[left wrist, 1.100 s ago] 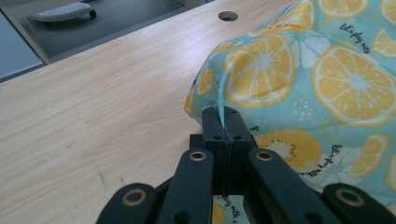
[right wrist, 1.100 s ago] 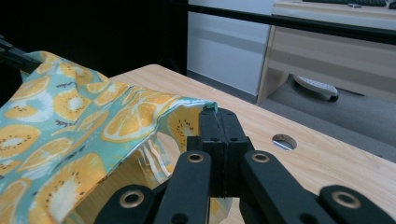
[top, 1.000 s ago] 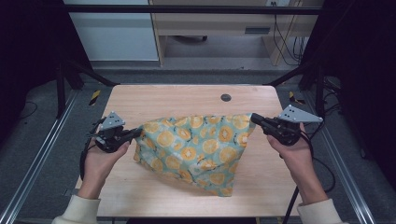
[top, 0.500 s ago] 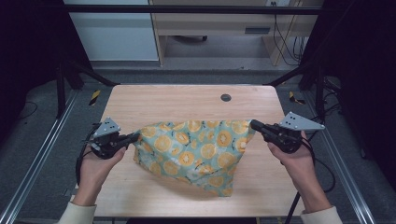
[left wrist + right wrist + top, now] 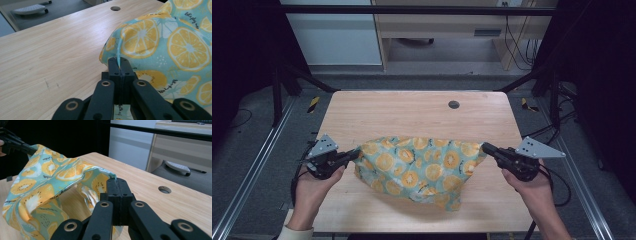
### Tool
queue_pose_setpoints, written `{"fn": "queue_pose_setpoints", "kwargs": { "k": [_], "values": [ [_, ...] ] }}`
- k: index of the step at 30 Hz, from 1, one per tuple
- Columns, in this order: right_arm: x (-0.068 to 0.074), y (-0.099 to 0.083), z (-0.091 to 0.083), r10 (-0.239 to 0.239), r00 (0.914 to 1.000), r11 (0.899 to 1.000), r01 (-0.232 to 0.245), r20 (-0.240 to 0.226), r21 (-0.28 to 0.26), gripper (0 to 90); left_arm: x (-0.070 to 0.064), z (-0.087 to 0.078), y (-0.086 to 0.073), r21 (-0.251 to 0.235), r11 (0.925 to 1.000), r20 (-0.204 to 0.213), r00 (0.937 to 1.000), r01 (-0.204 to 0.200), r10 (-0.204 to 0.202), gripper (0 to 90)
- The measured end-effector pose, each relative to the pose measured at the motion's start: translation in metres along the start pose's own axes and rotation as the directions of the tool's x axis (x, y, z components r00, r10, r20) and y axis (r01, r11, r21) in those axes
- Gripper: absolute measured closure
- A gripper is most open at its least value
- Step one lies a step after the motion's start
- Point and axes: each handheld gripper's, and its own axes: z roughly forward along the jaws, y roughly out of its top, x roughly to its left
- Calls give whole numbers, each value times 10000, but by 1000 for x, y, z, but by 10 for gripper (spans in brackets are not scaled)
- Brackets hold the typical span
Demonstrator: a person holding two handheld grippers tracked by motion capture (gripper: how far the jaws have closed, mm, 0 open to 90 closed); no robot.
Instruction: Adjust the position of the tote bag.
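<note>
Left hand-held gripper: jaws pressed together on a corner of the citrus-print cloth. In the left gripper view the turquoise edge of the fabric runs up out of the seam between the jaws, so the grip is on the hem itself, not on a bunched fold.

Right hand-held gripper: likewise clamped, jaws together on the opposite corner of the cloth. In the right gripper view the fabric's edge sits pinched at the jaw tips.

Judged purpose of the hold: the two corners are taken well apart and raised, so the upper edge is drawn out between them. This reads as spreading or straightening the cloth, either to lay it flat or to fold it.

Position of the cloth: over the near half of the worktop; the upper edge is off the surface, while the lower part sags and rests crumpled on the wood towards the person.

Pose: both forearms enter from the near edge. The left hand and right hand each grip from beneath, jaws pointing inward towards one another, at roughly level height. A round hole lies well beyond the cloth.
</note>
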Motion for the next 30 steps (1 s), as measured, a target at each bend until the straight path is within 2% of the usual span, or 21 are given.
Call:
{"fn": "queue_pose_setpoints", "kwargs": {
  "k": [5,16,21,25,30],
  "values": [
    [5,-4,-8,24,10000,10000,-24,-10,-5,900,-5,-6,-7,-56,9999,121,9999,-118,118,900],
    [20,-12,-11,-3,9996,10000,5,-288,64,900,-11,-13,-23,63,9997,303,9993,-233,231,900],
    [27,-19,-13,-35,9988,9998,44,-479,180,900,-11,-14,-30,73,9999,459,9989,-117,113,900],
    [29,-23,-15,-34,9984,9996,49,-564,263,900,-13,-14,-35,174,9997,560,9983,-175,165,900],
    [36,-38,-18,50,9966,9985,-5,-817,550,900,-15,-10,-45,479,9985,719,9972,-259,224,900]
  ]
}}
